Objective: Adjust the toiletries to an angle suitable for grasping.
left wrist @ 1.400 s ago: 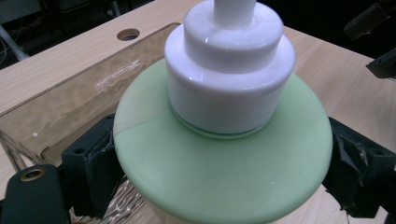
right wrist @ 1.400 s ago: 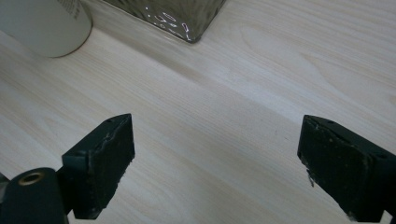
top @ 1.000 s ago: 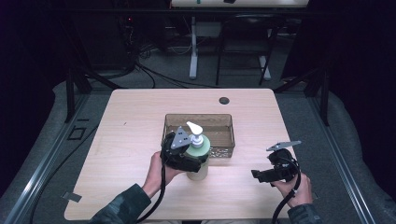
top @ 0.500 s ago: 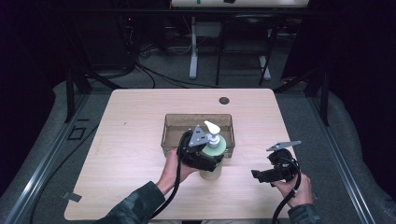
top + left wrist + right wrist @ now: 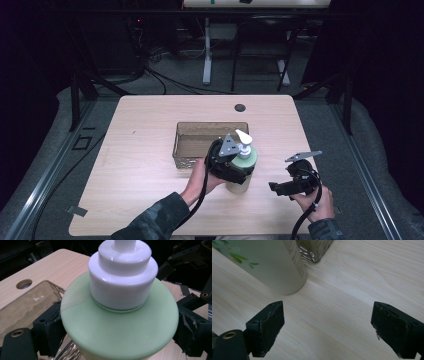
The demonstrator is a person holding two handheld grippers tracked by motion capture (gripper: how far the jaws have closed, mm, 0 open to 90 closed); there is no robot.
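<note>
One bottle [image 5: 241, 167], one basket [image 5: 186, 145], two grippers and two hands on one wooden table [image 5: 140, 165].

Nearest the viewer, at the table's near edge and well to the right of the bottle, the right hand [image 5: 316, 200] holds the right gripper [image 5: 274, 188]. Its jaws stand wide apart with nothing between them, pointing toward the bottle. In the right gripper view the bottle's lower wall [image 5: 274, 267] is cut off at the top, so its leafy label is hard to read.

The left hand [image 5: 200, 177] holds the left gripper [image 5: 240, 172], clamped on the pale green bottle just below its shoulder. The bottle is upright at the basket's near right corner; whether it rests on the table or hangs just above it cannot be told. The gripper hides much of its body. In the left gripper view the white pump collar [image 5: 123, 272] shows, with the spout cut off above.

Behind the bottle lies the clear basket. Beyond the basket is one round hole [image 5: 240, 107] in the table.
</note>
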